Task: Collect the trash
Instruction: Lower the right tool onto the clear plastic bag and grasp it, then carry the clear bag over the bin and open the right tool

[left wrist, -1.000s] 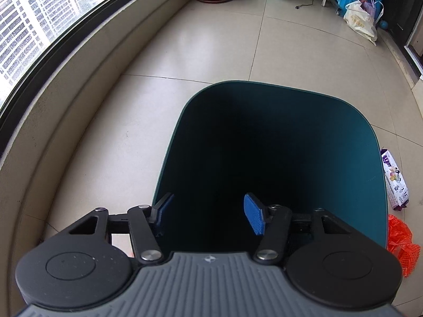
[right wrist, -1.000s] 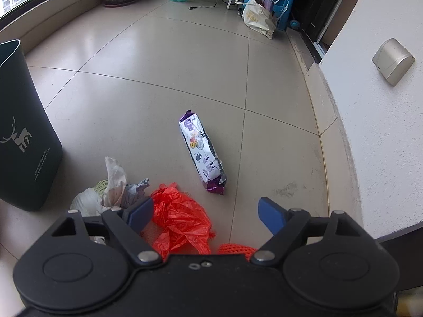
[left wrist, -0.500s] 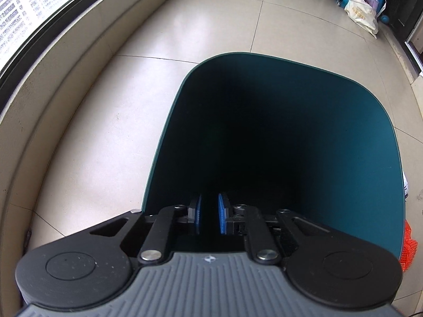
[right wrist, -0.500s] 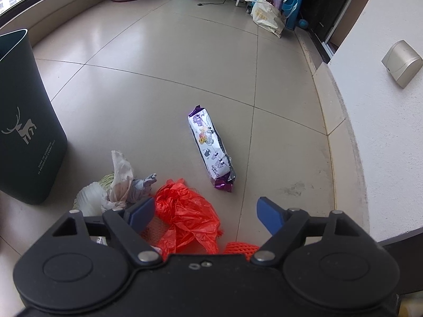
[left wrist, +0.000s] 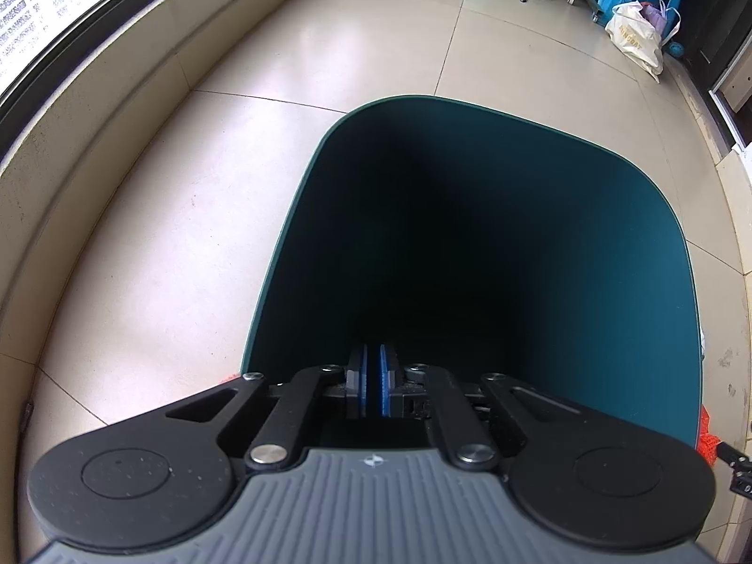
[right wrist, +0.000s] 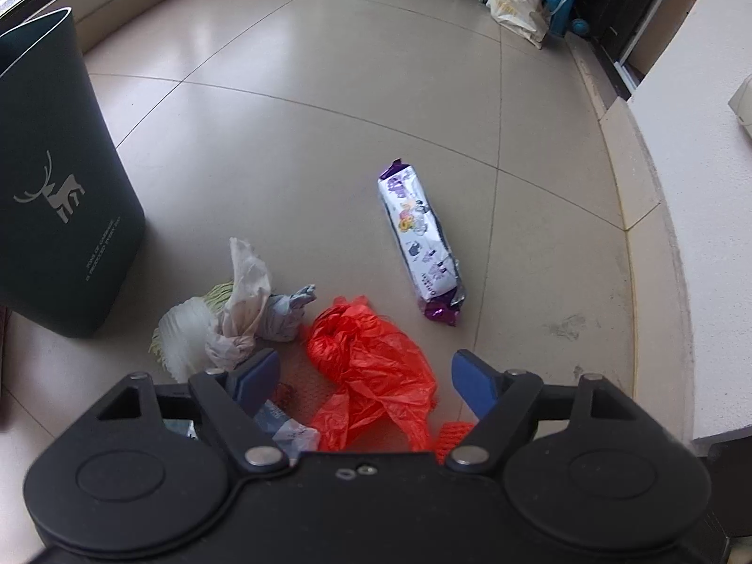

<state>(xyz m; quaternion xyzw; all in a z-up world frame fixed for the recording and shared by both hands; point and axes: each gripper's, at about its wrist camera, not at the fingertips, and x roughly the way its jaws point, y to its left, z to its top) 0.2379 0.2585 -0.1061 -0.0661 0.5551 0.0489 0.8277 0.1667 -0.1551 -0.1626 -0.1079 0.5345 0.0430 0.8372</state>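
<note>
Right tongs (right wrist: pixel 362 378) spread, narrowing, empty, straddling red bag (right wrist: pixel 371 371) on floor, near wrapper (right wrist: pixel 420 239) lying lengthwise beyond; left tongs (left wrist: pixel 372 378) clenched empty over bin (left wrist: pixel 611 254), far left of trash.
</note>
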